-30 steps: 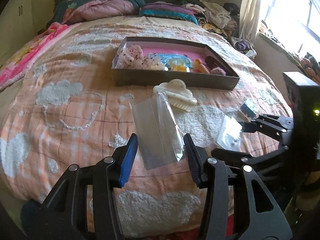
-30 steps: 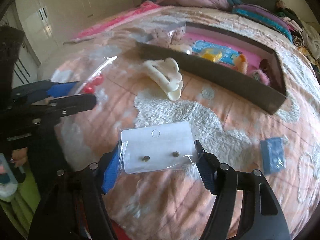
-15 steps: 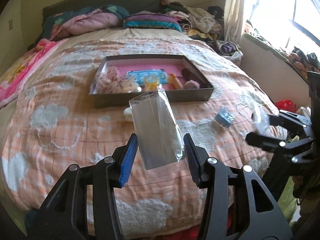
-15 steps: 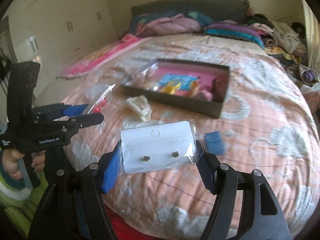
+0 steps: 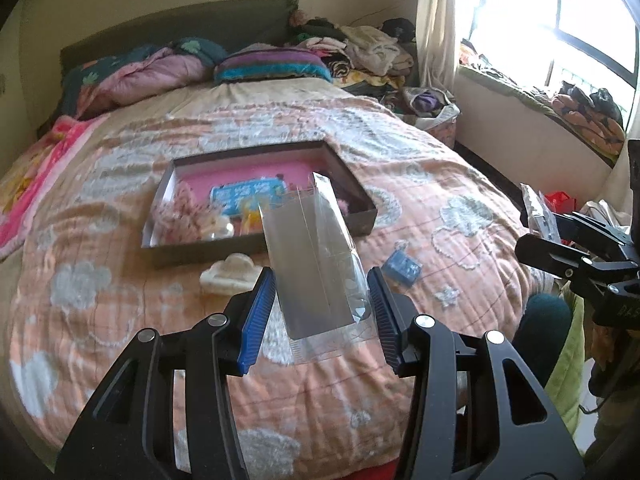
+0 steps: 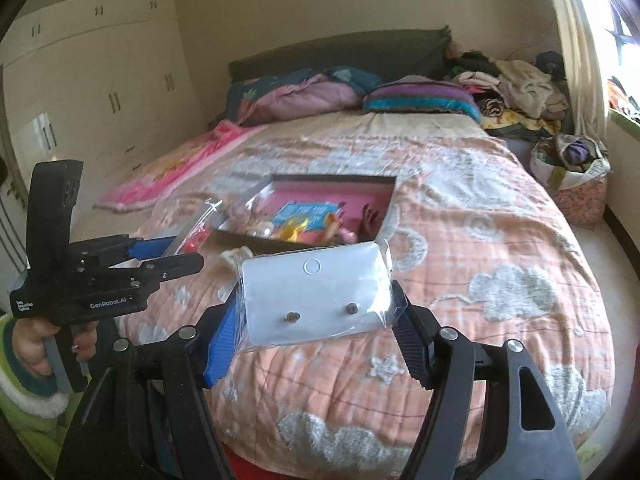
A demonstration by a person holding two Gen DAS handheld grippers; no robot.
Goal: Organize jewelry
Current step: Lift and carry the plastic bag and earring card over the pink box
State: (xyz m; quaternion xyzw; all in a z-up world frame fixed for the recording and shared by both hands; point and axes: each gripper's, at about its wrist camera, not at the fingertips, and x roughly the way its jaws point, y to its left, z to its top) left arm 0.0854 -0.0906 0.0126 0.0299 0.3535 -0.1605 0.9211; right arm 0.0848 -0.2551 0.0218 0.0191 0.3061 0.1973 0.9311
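The left gripper point(image 5: 322, 312) is clamped on a clear bag point(image 5: 316, 264) whose film hides part of the box point(image 5: 256, 240) behind it; whether the bag holds anything is hard to tell from this view, though the right wrist view shows something red inside it, too blurred to name. The right gripper point(image 6: 316, 322) is clamped on a white earring card point(image 6: 314, 294) in a clear sleeve, two small studs showing low on the card; in the left wrist view that gripper point(image 5: 560, 248) is cut off at the right edge and only a sliver of the sleeve shows. Both items hang above the bed point(image 5: 100, 280), well short of the box. The box, dark-walled with a pink floor, sits mid-bed holding blurred trinkets that cannot be sorted out, with a blue card among them. Just before its near wall lies a white hair claw point(image 5: 232, 272), half hidden behind the left finger; a small blue packet point(image 5: 402, 270) lies to its right. The bed wears a peach quilt with white clouds, pillows and heaped clothes at its head, white wardrobes point(image 6: 92, 92) on one side, a bright window point(image 5: 560, 12) on the other. A hand point(image 6: 36, 344) in a green sleeve grips the left tool's handle
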